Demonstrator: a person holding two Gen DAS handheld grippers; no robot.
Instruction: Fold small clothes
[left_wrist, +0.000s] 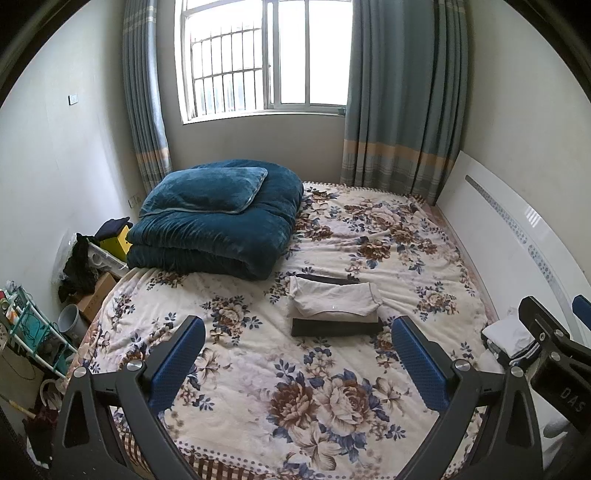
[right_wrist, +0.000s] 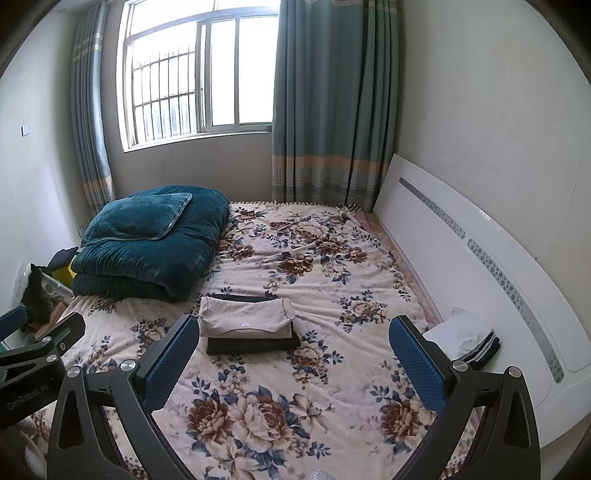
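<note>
Left tool (left_wrist: 298, 360) spread wide, right tool (right_wrist: 295, 360) likewise, folded clothes (left_wrist: 334, 306) stacked.

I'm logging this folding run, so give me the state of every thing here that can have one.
Left gripper: open, empty.
Right gripper: open, empty.
Beige garment: folded, on top of the dark garment.
Dark garment: folded, flat on the bed.
White cloth: bunched, by the headboard.
Blue quilt: folded, pillow on top.
Curtains: drawn open.

A folded teal quilt (left_wrist: 218, 229) lies on the floral bedspread (left_wrist: 280, 398) below the barred window (left_wrist: 264, 55).
</note>
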